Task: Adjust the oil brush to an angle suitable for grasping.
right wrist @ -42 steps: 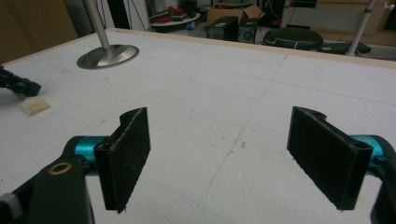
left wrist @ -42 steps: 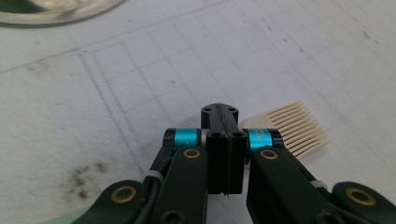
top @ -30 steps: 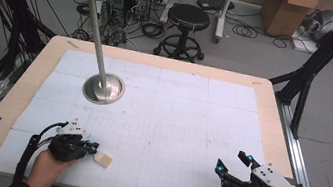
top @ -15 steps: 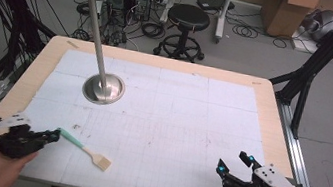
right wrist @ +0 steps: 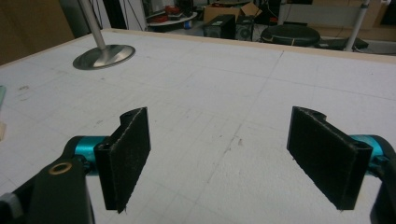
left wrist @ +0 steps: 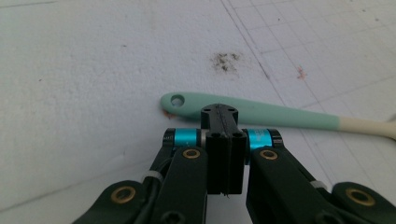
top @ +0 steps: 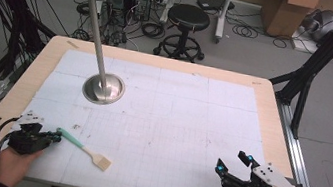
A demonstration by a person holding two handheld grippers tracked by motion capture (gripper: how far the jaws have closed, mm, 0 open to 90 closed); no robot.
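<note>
The left hand-held gripper (top: pixel 53 137) is seen fully closed on nothing, just beside the mint handle of the brush (top: pixel 83 148) lying flat on the bench (top: pixel 175 120). With jaws closed, the brush is likely to be pushed away rather than grasped. The right hand-held gripper (top: pixel 232 163) is held wide.

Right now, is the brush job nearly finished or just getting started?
Just getting started, it seems. Done: nothing that shows; the brush lies flat on the white table cover, not lifted. In hand: the left tongs are shut with nothing between them, their tips right at the green handle. Left: probably gripping and using it. The right tongs wait open, and the metal stand is untouched.
</note>
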